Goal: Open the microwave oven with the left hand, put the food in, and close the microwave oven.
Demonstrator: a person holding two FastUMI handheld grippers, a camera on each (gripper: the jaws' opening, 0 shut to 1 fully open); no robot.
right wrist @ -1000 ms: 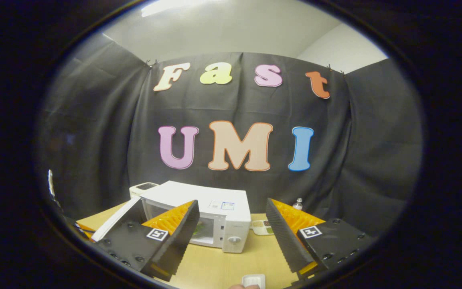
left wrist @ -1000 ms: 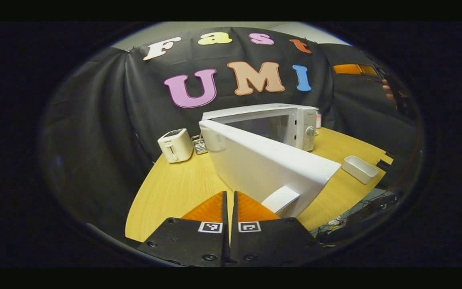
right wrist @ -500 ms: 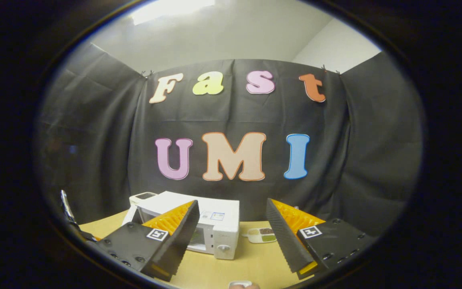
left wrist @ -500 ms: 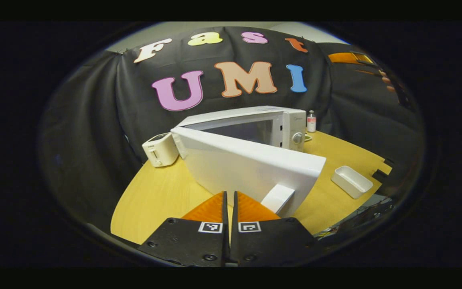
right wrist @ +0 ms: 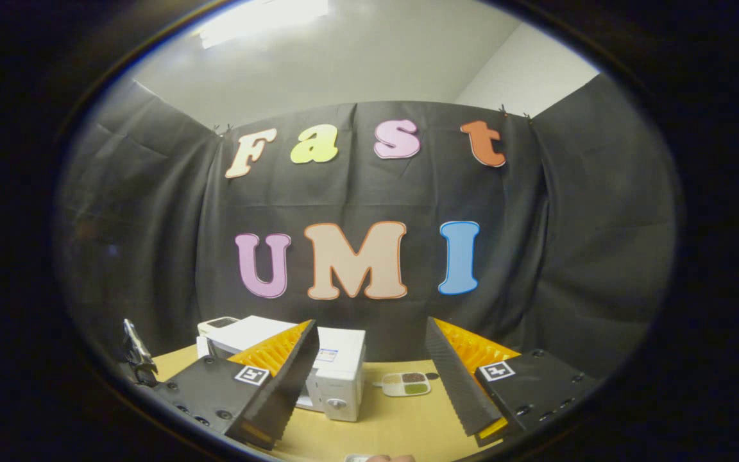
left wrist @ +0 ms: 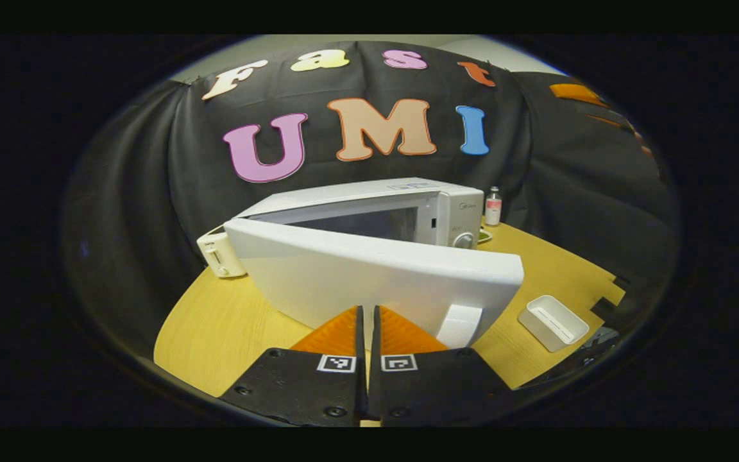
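The white microwave (left wrist: 369, 192) stands on the yellow table (left wrist: 215, 327), its door (left wrist: 369, 276) part-way open and angled across the left gripper view. The door's handle (left wrist: 459, 324) is at its right end. My left gripper (left wrist: 367, 311) is shut, holding nothing, with its tips at the door's outer face just left of the handle. In the right gripper view the microwave (right wrist: 340, 369) sits low and small behind the left finger. My right gripper (right wrist: 369, 359) hangs open and empty above the table (right wrist: 395, 423). I cannot see inside the oven.
A white toaster (left wrist: 219, 253) stands left of the oven and a small bottle (left wrist: 492, 206) behind its right side. An empty white rectangular dish (left wrist: 552, 321) lies near the table's right edge. A divided plate of food (right wrist: 405, 384) rests right of the microwave.
The door has swung toward the oven, narrowing the opening, with my shut left gripper following it. The right gripper has drawn back and tilted up, so the microwave looks smaller and lower.
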